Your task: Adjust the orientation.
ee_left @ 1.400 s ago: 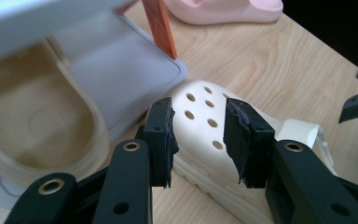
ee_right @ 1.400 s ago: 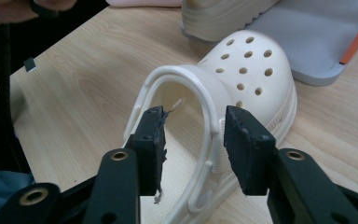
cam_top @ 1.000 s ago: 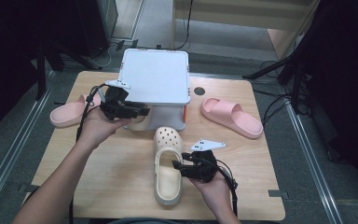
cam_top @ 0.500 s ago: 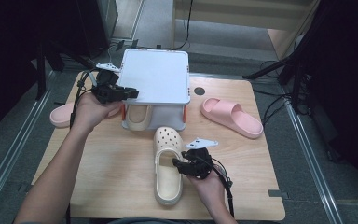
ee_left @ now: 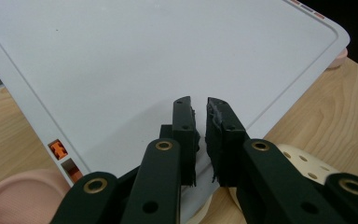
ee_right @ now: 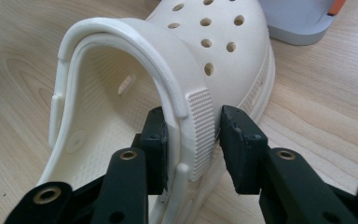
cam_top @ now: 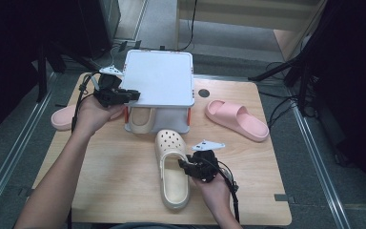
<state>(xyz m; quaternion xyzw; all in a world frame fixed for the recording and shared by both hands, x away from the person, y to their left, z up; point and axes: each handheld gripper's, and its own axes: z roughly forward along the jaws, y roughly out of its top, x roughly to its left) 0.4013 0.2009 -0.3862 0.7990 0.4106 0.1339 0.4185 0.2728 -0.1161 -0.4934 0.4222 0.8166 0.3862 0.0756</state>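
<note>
— Where does the shoe lie, and which way does it point?

— The cream clog [ee_right: 177, 93] lies sole-down on the wooden table [cam_top: 109, 171], right between my right jaws. Its long axis runs away from me: the perforated toe points ahead towards the grey shoe rack [cam_top: 158, 78], the open heel back towards my wrist. In the high view, the clog [cam_top: 171, 171] sits just inboard of my right gripper [cam_top: 187, 167], which comes at it from the side.

— And your right jaws?

— They have just been closing. One pad sits inside the shoe and one outside, straddling the side wall where the ribbed strap end meets it. The inner pad touches; beside the outer I still see a sliver of gap, so I cannot call it a firm pinch.

— The left gripper [ee_left: 199, 135]?

— Its jaws have also been closing and stand nearly together, a narrow slit between them. Whether they nip the rack's white top edge beneath them, I cannot tell. A second cream clog [cam_top: 140, 119] rests under that top, and a pink slide [cam_top: 64, 118] lies off behind my left hand [cam_top: 91, 114].
</note>
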